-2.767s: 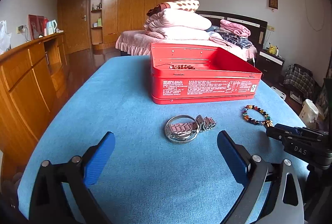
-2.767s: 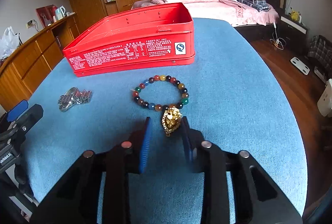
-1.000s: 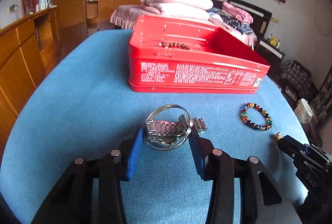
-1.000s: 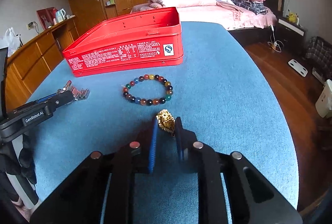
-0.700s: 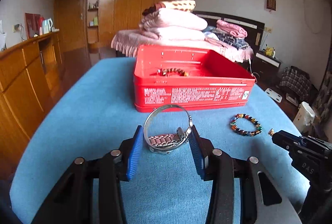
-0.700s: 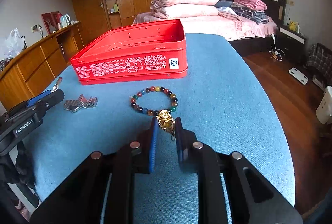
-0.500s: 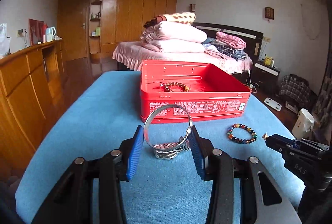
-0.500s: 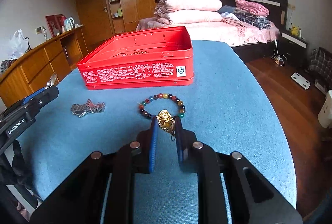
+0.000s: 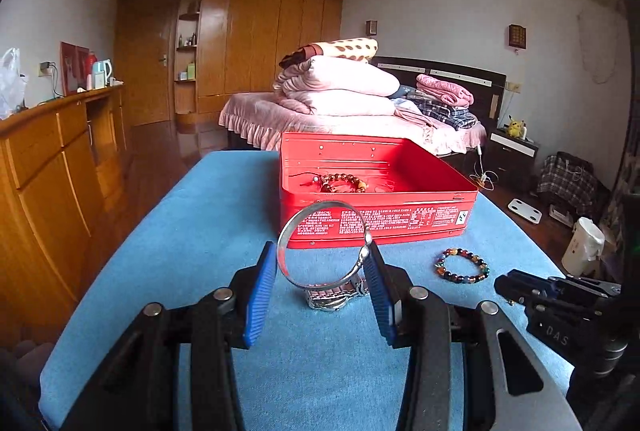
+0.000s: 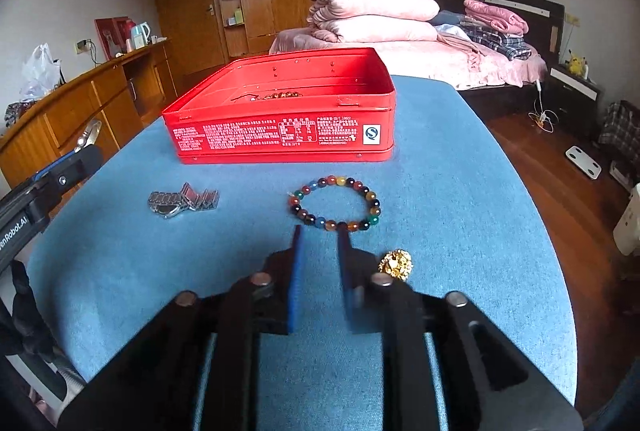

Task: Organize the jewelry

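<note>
My left gripper [image 9: 324, 263] is shut on a silver bangle [image 9: 320, 243] and holds it above the blue table, with the metal watch [image 9: 336, 295] lying below it. The open red tin [image 9: 376, 215] stands beyond, with a brown bead bracelet [image 9: 344, 183] inside. My right gripper [image 10: 318, 251] is slightly open and empty. The gold charm [image 10: 395, 263] lies on the table just right of its right finger. The multicoloured bead bracelet [image 10: 336, 203] lies just ahead of its tips. The watch [image 10: 182, 201] lies to the left in that view.
The round table [image 10: 460, 191] has a blue cloth and curved edges near both grippers. A wooden sideboard [image 9: 48, 167] stands on the left. A bed with stacked quilts [image 9: 340, 91] is behind the tin. The right gripper's body [image 9: 560, 303] shows at the left view's lower right.
My left gripper closed on the bangle and lifted it off the watch. My right gripper lifted the gold charm, then opened a little; the charm now lies beside its right finger.
</note>
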Available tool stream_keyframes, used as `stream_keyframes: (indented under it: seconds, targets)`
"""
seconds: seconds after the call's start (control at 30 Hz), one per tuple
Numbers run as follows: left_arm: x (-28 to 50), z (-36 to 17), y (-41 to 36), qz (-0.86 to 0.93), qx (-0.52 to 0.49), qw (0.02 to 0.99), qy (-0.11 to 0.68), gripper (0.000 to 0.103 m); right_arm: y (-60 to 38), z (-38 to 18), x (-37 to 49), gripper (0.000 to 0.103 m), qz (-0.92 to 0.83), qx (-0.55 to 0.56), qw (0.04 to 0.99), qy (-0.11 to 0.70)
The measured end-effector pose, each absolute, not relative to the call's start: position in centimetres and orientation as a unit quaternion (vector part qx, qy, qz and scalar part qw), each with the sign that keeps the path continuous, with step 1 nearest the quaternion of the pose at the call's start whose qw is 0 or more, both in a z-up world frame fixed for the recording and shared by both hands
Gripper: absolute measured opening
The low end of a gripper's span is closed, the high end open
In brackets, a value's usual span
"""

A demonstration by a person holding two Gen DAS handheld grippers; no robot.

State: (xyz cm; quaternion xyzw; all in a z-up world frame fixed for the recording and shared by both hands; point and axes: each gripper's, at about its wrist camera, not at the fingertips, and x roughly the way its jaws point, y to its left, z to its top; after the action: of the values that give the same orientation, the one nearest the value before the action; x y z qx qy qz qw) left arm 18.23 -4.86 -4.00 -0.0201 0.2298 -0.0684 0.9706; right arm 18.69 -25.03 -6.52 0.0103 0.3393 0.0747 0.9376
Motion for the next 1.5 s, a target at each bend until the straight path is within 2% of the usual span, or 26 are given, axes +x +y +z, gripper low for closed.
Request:
stream_keyframes:
  seconds: [0.03,0.43,0.6,0.67,0.73,0.97,1.5]
  targets:
    - [18.2,-4.1,-4.8,-0.069,-0.021,0.971,0.230,0.044,-25.2,-6.7,18.5,0.037,0.069,0.004,0.937,0.343]
    - [16.5,-4.8,-5.7,-0.091,-0.016,0.968,0.232,0.044,-27.0,-8.8,18.4,0.041,0.039,0.023,0.929,0.367]
    - [16.5,-4.9,-6.1,-0.095,-0.014,0.968,0.232,0.044,-27.1,-8.9,20.2,0.038,0.014,0.027,0.920,0.391]
    - [16.5,-5.0,-6.2,-0.098,-0.014,0.967,0.233,0.044,-26.7,-8.9,20.6,0.031,0.005,0.014,0.919,0.395]
    - [16.5,-5.1,-6.4,-0.101,-0.013,0.967,0.234,0.044,-26.4,-9.1,20.9,0.019,0.009,0.010,0.917,0.398]
    - [16.5,-5.0,-5.9,-0.096,-0.017,0.968,0.231,0.044,-25.8,-8.8,20.1,0.018,0.000,-0.011,0.926,0.377]
    - [17.7,-3.8,-6.3,-0.083,-0.019,0.973,0.213,0.044,-25.5,-4.1,19.3,0.018,0.051,0.023,0.947,0.315]
